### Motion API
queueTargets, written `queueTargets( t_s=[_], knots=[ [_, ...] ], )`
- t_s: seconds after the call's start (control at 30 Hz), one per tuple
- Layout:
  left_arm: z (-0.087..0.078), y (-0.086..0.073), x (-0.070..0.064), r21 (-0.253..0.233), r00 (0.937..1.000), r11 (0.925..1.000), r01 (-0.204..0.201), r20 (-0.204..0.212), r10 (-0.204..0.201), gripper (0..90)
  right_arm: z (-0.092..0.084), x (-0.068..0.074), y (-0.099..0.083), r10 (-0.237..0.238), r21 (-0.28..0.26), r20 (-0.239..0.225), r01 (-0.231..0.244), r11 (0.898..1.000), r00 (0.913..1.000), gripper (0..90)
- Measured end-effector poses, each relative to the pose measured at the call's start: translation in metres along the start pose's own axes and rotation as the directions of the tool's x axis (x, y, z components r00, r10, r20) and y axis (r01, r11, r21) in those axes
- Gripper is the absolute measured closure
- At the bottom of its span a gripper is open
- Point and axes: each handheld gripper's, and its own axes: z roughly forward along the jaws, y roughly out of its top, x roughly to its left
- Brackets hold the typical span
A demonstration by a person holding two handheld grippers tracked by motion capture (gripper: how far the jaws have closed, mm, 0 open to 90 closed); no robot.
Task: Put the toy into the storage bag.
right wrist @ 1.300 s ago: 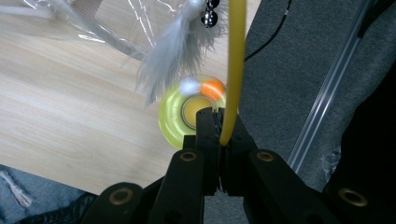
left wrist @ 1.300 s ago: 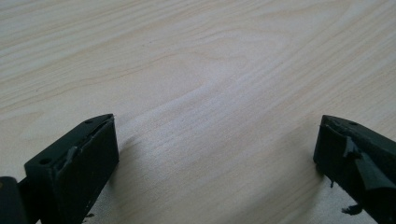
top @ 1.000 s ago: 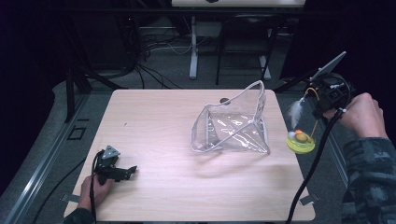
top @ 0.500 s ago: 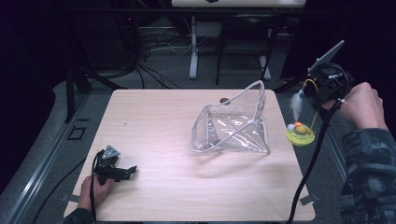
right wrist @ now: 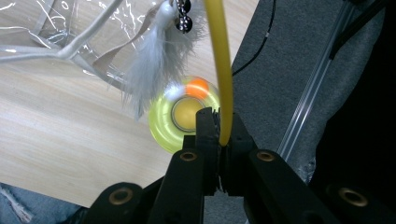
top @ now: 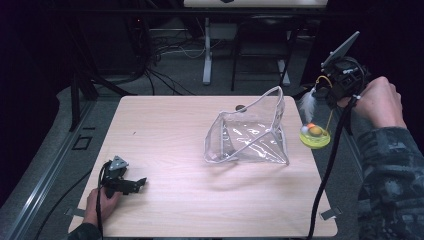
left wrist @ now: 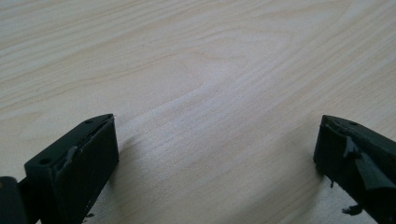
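Right gripper (right wrist: 219,126) pinched the yellow wand (right wrist: 219,70) of a feathered cat toy (top: 315,136), hanging off the desk's (top: 165,125) right edge beside the clear zip pouch (top: 247,135). Left gripper (top: 131,184), jaws spread, rested near the front-left corner.

The right hand-held gripper (right wrist: 219,135) has its two black jaws pressed together on a yellow stem (right wrist: 220,65), which rises from between them to the top edge. Just beyond the jaw tips lies a round yellow-green base (right wrist: 166,121) with an orange ball (right wrist: 198,86) in its ring. A white feather (right wrist: 154,60) hangs over its left side, with small dark beads (right wrist: 183,14) above. Farther left, a clear plastic pouch (right wrist: 56,37) rests on the wooden bench (right wrist: 60,140). Right of the bench is grey floor (right wrist: 285,70).
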Motion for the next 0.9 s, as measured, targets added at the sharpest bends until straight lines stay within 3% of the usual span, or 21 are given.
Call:
queueTargets(
  t_s=[0.9],
  knots=[
    [0.000,0.000,0.000,0.000,1.0000,1.0000,0.000,0.000,0.000,0.1,-0.043,0.021,0.035,-0.069,-0.074,0.041,0.072,0.995,0.9968,87.5]
  ],
)
